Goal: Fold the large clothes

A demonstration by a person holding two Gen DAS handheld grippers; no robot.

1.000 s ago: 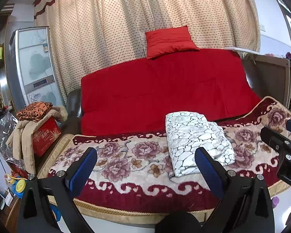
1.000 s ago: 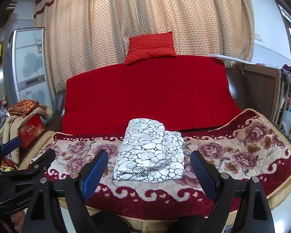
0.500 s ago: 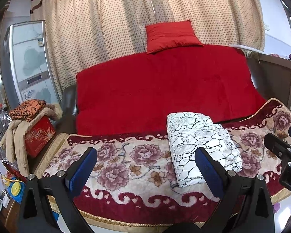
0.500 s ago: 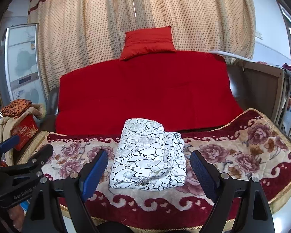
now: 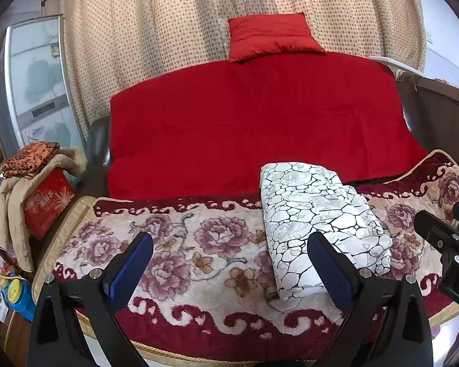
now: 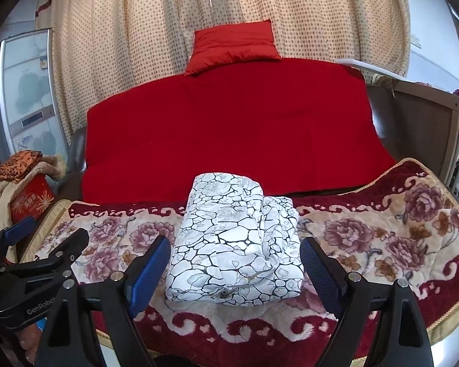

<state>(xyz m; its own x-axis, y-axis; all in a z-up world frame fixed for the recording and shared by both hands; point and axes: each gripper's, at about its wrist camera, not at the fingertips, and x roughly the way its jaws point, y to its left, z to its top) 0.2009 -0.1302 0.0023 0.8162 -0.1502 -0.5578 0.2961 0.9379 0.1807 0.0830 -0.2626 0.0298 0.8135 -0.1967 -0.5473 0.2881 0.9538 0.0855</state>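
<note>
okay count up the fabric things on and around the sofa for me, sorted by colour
Red: 2, the cushion and the sofa throw
White with black lines: 1, the folded garment
Floral maroon and cream: 1, the blanket
Orange and black: 1, the folded cloth
Beige: 1, the coat
Total: 6

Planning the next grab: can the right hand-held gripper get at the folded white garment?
Probably yes. The right hand-held gripper is open and lined up with the folded white garment on the floral blanket, with nothing between them.

White garment (image 6: 235,244) with black crackle print lay folded flat, centred just ahead of the right claw (image 6: 235,263).
</note>
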